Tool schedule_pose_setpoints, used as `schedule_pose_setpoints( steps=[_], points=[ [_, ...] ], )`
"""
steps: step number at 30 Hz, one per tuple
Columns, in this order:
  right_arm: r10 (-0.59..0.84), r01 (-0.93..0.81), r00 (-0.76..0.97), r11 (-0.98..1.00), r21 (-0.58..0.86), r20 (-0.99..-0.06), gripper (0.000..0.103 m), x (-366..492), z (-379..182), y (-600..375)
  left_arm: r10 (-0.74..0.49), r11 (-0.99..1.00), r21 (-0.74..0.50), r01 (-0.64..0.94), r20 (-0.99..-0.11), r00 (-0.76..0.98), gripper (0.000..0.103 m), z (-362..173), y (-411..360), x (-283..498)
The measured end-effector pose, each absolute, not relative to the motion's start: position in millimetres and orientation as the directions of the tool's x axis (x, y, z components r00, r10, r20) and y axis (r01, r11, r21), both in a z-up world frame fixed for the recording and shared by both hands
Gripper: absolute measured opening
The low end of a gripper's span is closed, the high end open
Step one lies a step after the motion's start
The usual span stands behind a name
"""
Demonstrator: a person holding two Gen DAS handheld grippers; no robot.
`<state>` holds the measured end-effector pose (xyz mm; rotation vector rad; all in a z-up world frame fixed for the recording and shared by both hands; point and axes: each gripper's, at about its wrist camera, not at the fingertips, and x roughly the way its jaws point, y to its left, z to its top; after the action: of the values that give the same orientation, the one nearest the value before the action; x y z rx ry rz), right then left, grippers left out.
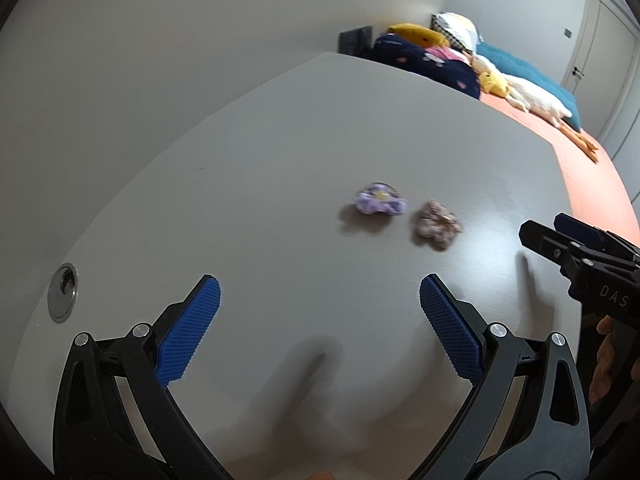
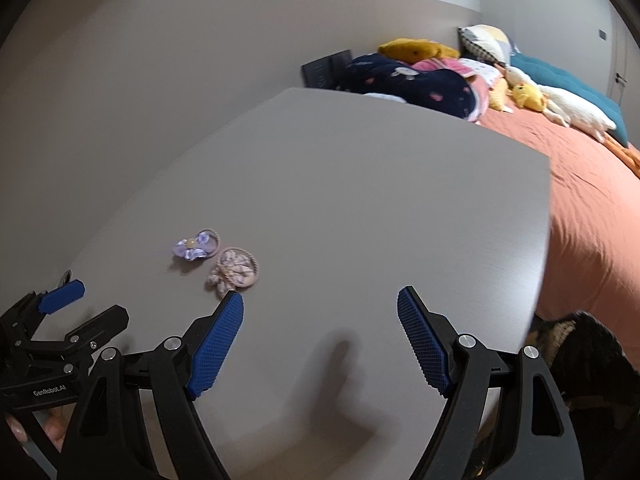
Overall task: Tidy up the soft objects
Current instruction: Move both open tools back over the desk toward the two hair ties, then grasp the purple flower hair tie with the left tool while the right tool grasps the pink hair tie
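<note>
— Grey desk (image 2: 360,200): purple hair tie (image 2: 197,249) and pink hair tie (image 2: 236,271) side by side, mid-desk.
— Grippers?
— Left gripper (image 1: 320,296), right gripper (image 2: 320,308): fingers spread wide, empty, above desk.

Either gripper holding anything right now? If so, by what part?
Nothing held. Left gripper and right gripper both have open, empty jaws; the purple hair tie and pink hair tie lie on the table.

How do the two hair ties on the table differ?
The purple tie carries a lilac flower with a pale bead at its centre; the pink tie carries pinkish patterned fabric, no bead visible. The purple tie lies farther from both grippers; the pink tie lies nearer, by the right gripper's left finger. Both rest flat on the grey table, side by side, ungripped.
</note>
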<state>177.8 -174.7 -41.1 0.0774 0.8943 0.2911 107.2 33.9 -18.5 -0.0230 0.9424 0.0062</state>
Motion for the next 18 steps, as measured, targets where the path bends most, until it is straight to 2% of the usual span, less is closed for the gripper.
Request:
schedule_pose_setpoints(
  steps=[14,18],
  points=[
    [0.293,-0.338,0.521,0.933,0.121,-0.802,0.079,204.0,-58.2,-116.5,0.054,0.994,-0.010,-0.111,-0.827,0.560,0.097,-28.2,75.9,112.7],
    [0.290,-0.356,0.504,0.928,0.110,-0.814,0.068,209.0,-61.4,-108.8,0.061,0.994,-0.003,-0.113,-0.828,0.557,0.097,-28.5,77.4,113.3]
  ],
)
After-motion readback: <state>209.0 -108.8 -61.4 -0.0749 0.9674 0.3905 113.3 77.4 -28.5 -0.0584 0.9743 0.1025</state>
